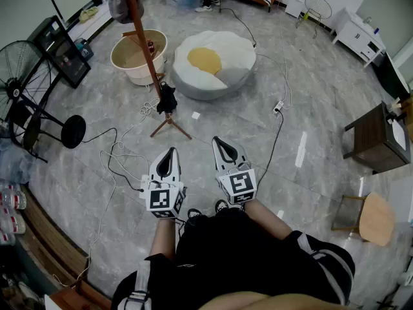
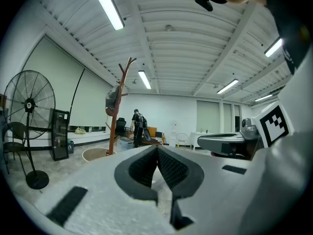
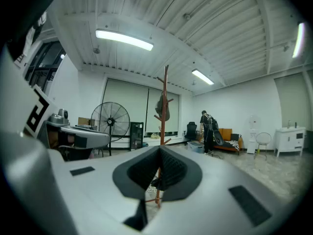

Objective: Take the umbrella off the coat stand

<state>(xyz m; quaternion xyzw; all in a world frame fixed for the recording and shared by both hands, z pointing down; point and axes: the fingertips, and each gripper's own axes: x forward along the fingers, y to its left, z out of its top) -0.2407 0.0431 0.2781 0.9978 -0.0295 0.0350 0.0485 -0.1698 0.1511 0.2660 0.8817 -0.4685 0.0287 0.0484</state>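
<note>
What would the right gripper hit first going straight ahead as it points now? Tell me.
Probably the coat stand: its pole lines up with the shut right gripper, and the black umbrella hangs low on it. The stand is some way off, so the exact contact point is uncertain.

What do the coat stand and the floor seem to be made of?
Coat stand: probably wood, with a smooth reddish-brown finish and branch-like pegs.
Floor: likely polished stone or ceramic tile, grey with pale veins, visible seams and a faint sheen.

The coat stand [image 1: 153, 66] runs past the head view's top edge.
</note>
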